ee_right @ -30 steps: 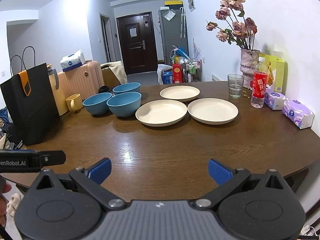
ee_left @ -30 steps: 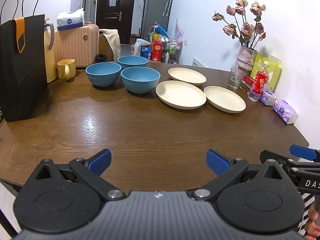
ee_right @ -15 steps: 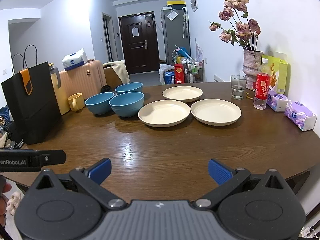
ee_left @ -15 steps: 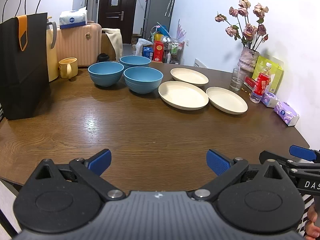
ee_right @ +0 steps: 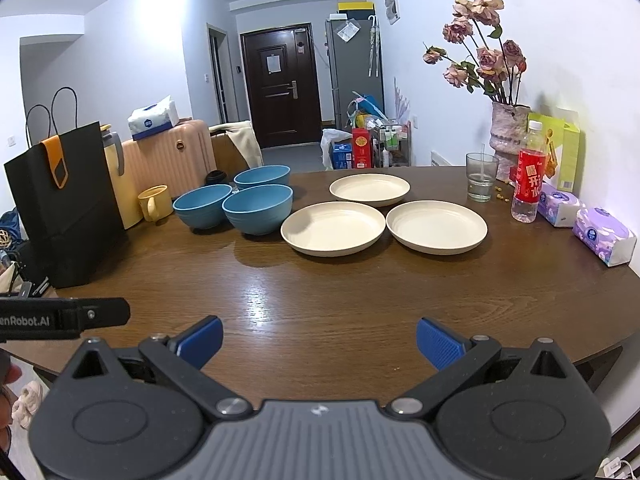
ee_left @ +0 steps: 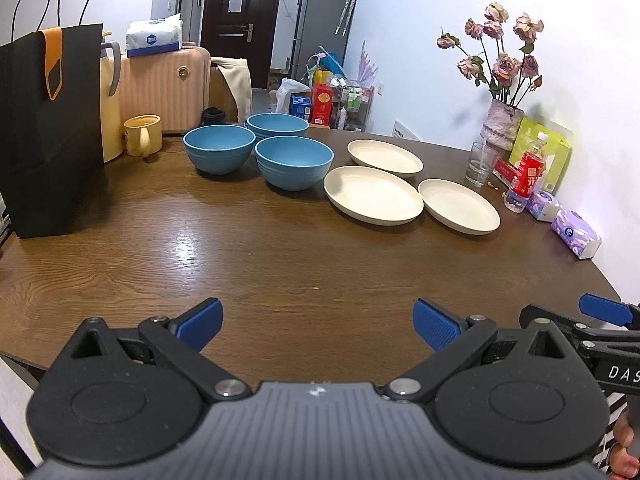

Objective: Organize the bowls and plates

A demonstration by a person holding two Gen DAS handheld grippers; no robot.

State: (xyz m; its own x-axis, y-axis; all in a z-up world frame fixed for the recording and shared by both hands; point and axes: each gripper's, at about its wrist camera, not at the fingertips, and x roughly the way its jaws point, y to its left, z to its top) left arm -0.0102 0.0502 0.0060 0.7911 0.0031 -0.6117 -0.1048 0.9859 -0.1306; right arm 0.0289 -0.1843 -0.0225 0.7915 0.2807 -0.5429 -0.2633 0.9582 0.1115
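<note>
Over the near edge of the table (ee_left: 280, 264), the left gripper (ee_left: 318, 320) is hovering with its blue pads spread wide apart and nothing between them, and the right gripper (ee_right: 320, 338) is doing exactly the same beside it, jaws apart and empty, both well short of the crockery

Looking outward now, three blue bowls are sitting in a tight cluster on the left half: the front bowl (ee_left: 294, 162), the left bowl (ee_left: 219, 149) just beside it, and the back bowl (ee_left: 278, 125) tucked behind the pair. To their right three cream plates are lying flat and separate: the middle plate (ee_right: 333, 227), the right plate (ee_right: 437, 226) just beside it, rims looking close to touching, and the far plate (ee_right: 369, 189) behind them

Nothing is stacked yet, so this is looking like the opening approach. My read for doing it well: each gripper should be taking the group on its own side, left for bowls, right for plates, coming in low and pinching a near rim rather than reaching over. Plates are shallow, so a bite right at the lip is needed, then a level lift to nest one into another. The drinking glass (ee_right: 481, 177) and red-labelled bottle (ee_right: 529, 178) are standing near the right plate, so the right hand's swing wants to stay inboard
</note>
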